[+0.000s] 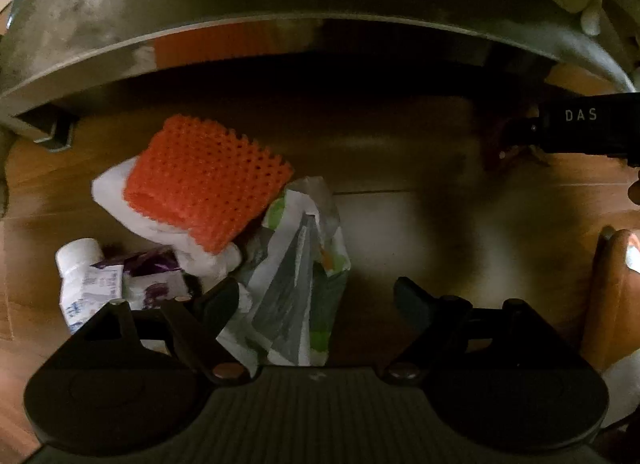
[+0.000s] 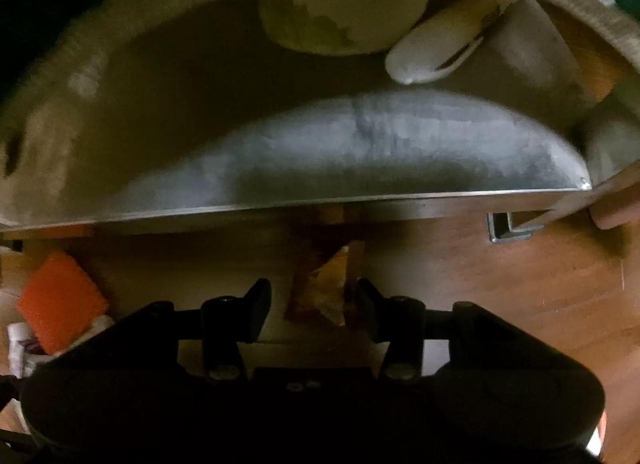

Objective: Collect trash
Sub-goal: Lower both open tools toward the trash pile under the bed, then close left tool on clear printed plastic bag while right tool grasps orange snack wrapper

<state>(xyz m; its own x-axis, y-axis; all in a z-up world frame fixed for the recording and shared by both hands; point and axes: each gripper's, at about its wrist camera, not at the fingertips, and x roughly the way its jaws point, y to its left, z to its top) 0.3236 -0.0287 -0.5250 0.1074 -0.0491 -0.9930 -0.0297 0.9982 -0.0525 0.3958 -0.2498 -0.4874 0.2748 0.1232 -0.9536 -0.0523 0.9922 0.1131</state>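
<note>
Trash lies in a heap on the wooden floor (image 1: 400, 224) in front of a metal table (image 1: 80, 44): an orange foam net (image 1: 204, 184) atop white crumpled paper (image 1: 108, 188), a white bottle (image 1: 78, 264) and a purple wrapper (image 1: 154, 264) beside it, and a green-and-white plastic bag (image 1: 296, 288) just right of these. Left gripper (image 1: 316, 296) points down over the heap, jaws wide apart, the bag lying below and between the fingers, contact not discernible. Right gripper (image 2: 308, 308) has its jaws apart around a brown crumpled wrapper (image 2: 320, 288) on the floor near the table edge; whether the pads press it, cannot tell
</note>
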